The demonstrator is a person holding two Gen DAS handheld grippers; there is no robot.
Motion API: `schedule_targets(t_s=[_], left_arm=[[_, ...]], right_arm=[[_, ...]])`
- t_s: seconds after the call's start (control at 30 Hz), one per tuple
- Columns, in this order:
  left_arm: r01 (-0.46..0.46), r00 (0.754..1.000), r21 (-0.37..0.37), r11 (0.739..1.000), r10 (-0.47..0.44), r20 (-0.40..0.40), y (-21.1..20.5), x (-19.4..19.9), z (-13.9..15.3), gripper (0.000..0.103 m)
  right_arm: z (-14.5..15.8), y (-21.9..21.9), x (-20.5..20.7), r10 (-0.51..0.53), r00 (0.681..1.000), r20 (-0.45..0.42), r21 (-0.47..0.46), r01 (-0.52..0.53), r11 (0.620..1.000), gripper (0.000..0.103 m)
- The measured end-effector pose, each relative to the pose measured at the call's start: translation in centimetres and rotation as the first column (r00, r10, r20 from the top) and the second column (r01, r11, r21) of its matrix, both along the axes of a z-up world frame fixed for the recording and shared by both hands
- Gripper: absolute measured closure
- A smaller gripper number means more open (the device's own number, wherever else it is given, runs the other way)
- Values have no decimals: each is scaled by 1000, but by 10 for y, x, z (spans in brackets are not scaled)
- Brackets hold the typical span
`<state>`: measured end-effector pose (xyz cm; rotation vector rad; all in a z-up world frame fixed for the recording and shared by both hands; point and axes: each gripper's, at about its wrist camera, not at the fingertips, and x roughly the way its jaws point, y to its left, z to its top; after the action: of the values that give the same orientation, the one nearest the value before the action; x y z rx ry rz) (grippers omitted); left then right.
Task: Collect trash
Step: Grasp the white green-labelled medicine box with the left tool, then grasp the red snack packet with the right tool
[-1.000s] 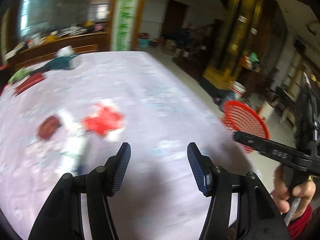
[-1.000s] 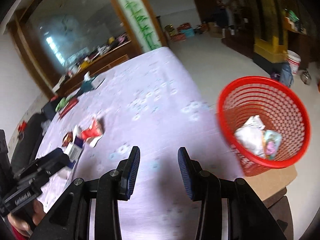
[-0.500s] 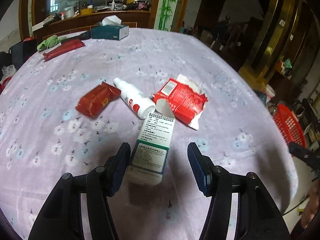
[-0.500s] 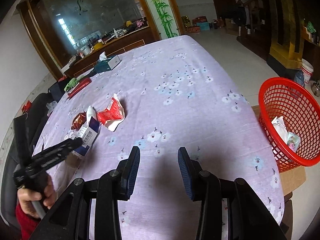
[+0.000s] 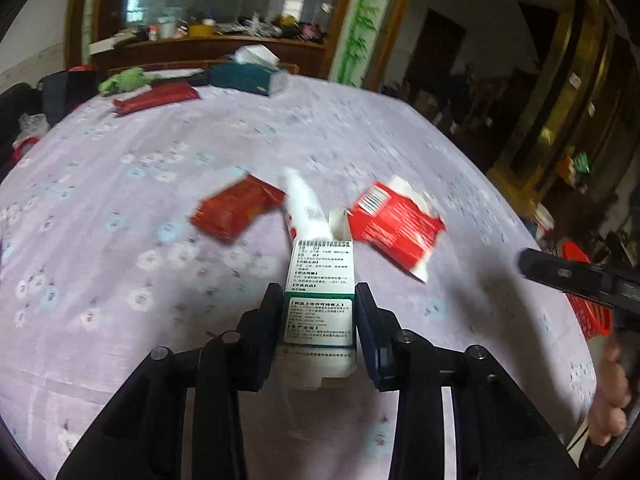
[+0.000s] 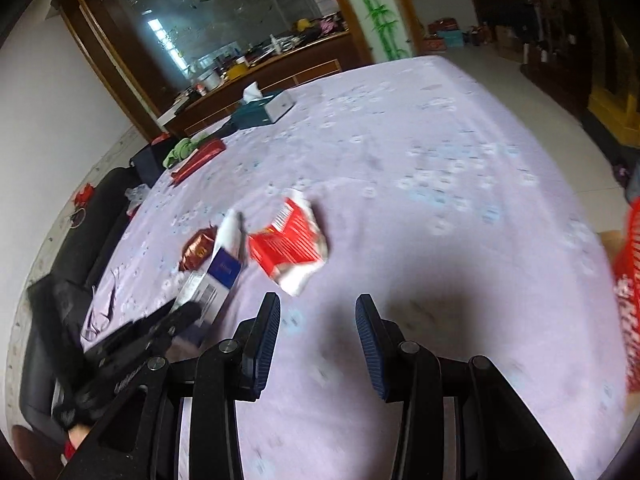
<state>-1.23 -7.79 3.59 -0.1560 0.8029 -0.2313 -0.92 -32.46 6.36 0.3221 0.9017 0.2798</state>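
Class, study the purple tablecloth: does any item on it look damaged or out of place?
Yes. The red packet lies torn open, its white lining ragged. Beside it a white tube lies toppled, and the medicine box in the left gripper has its flap open.

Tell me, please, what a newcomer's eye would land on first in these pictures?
First, the white and green medicine box clamped between the left tongs at the near edge of the lilac flowered tablecloth. Just beyond it lie a torn red packet, a white tube and a dark red wrapper. The right tongs hang open over bare cloth, with the red basket at the far right.
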Motion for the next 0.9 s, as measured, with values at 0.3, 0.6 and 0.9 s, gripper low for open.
schedule_targets(t_s=[0.3,0.6,0.9], left_arm=[[-42,999,-5,999,42,-1,18,4,-1,69],[-19,998,-31,999,17,-66,18,11,-10,69],[-31,1000,4,1000,31,-6,12,-3,-5,69]], right_arm=[[-32,25,71,-12,999,-38,-50,10,999,60],[-50,50,81,57,998,-23,-123,-59,991,89],[-29,55,41,57,995,76,-155,-44,987,100]])
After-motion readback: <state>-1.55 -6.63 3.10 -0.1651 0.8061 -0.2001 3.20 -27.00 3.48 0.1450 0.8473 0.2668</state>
